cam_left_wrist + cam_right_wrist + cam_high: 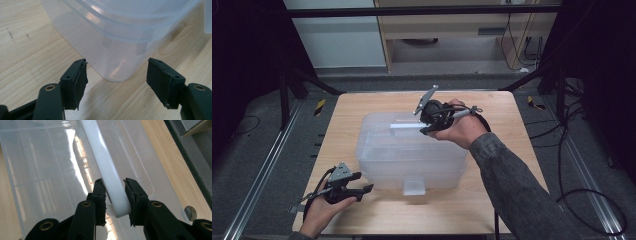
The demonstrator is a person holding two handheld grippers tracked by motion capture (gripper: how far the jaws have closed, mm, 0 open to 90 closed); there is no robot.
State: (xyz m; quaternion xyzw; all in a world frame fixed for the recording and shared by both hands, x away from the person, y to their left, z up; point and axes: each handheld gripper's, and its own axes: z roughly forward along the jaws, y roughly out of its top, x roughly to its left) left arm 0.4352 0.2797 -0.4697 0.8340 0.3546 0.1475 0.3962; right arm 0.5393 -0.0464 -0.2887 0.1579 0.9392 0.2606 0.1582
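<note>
Nearest the lens, the right gripper (114, 195) has its black jaws pinched on the end of the white handle (105, 167) atop the clear plastic bin (412, 152), which sits mid-table and looks empty. That hold is narrow and near the handle's tip, so a pull could let it slip or tip the bin. Beside the bin's near corner, the left gripper (116, 75) hangs open and holds nothing, so nothing steadies it.
</note>
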